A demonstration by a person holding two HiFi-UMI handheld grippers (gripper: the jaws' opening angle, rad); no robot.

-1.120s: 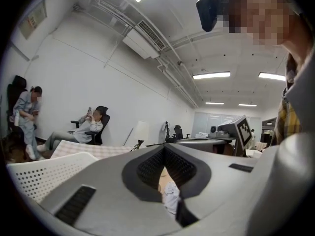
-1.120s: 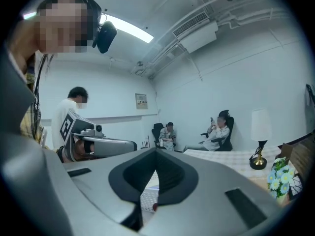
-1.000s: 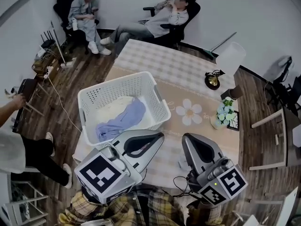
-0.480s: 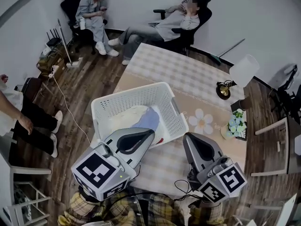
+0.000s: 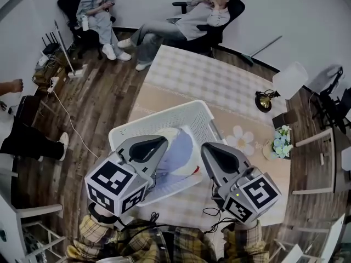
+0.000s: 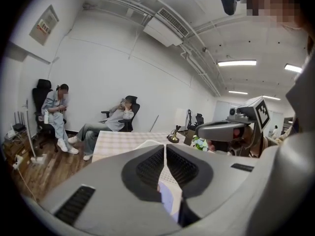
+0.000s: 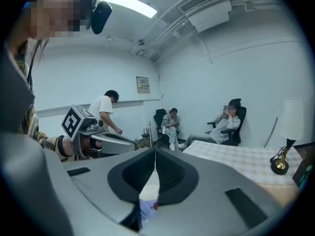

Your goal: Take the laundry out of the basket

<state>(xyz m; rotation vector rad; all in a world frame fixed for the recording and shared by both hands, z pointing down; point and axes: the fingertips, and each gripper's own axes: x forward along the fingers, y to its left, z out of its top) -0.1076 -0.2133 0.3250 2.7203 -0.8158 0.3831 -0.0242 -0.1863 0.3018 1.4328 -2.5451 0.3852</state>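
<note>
No item is taken out yet: the pale blue and cream cloth laundry (image 5: 184, 153) is left in the white lattice plastic basket (image 5: 164, 113), just ahead of the left gripper (image 5: 163, 142) and right gripper (image 5: 204, 147). Both are held empty, jaws almost together, just starting to open.

White basket (image 5: 164, 111) holding a lavender cloth (image 5: 184, 149) over cream laundry (image 5: 171, 135), tablecloth (image 5: 214, 81) showing a beige-and-white check, tan runner (image 5: 149, 100) bearing a white daisy (image 5: 242, 138), sleeves (image 5: 98, 237) showing yellow-and-dark plaid, floor (image 5: 98, 103) showing brown wood grain, lampshade (image 5: 289, 80) showing white, posy (image 5: 282, 144) showing pale blue.

The left claw (image 5: 163, 141) and right claw (image 5: 205, 148) hide the basket's (image 5: 164, 113) near side and some laundry (image 5: 184, 153).
</note>
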